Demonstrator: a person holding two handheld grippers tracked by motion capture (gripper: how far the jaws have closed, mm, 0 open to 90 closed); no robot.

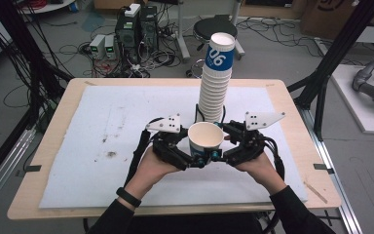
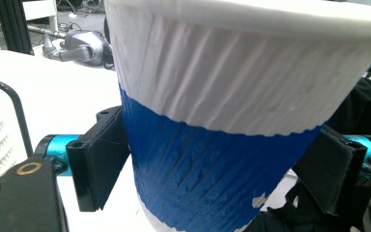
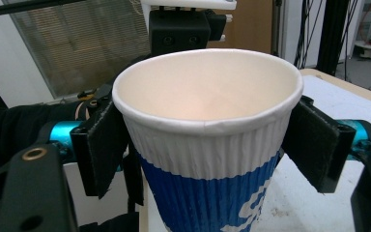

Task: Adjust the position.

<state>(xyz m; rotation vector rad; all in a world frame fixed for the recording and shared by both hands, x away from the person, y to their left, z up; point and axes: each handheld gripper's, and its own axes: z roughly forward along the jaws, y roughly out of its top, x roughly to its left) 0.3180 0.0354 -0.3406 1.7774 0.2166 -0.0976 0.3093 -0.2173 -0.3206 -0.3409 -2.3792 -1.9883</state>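
Clamped the left gripper [image 1: 196, 159] onto the paper cup [image 1: 205, 136] from the person's left, and closed the right gripper [image 1: 220, 155] onto the same cup from the right. Held it low on the blue band in both cases, with the white ribbed upper part and the rolled rim left free above the jaws.

In the left gripper view, pressed both black pads [image 2: 101, 157] against the blue wall, one on each side, with the cup leaning across the frame. In the right gripper view, set the pads [image 3: 314, 147] just under the rim on either side and looked down into the open, empty mouth. Could not tell whether the base rested on the table or hung above it, since the base was hidden behind the jaws in the high view.

Kept the cup at the middle of the white mat [image 1: 102, 146], near the person's edge of the wooden table [image 1: 53, 192]. Just beyond it stood a tall stack of cups [image 1: 216, 85], nested, topped with a blue-banded one, and seated in a black wire holder [image 2: 17, 116]. Well apart on the floor past the table's far edge, noted a round stool [image 1: 214, 27] and a cluster of computer boxes [image 1: 131, 31] among loose cables.
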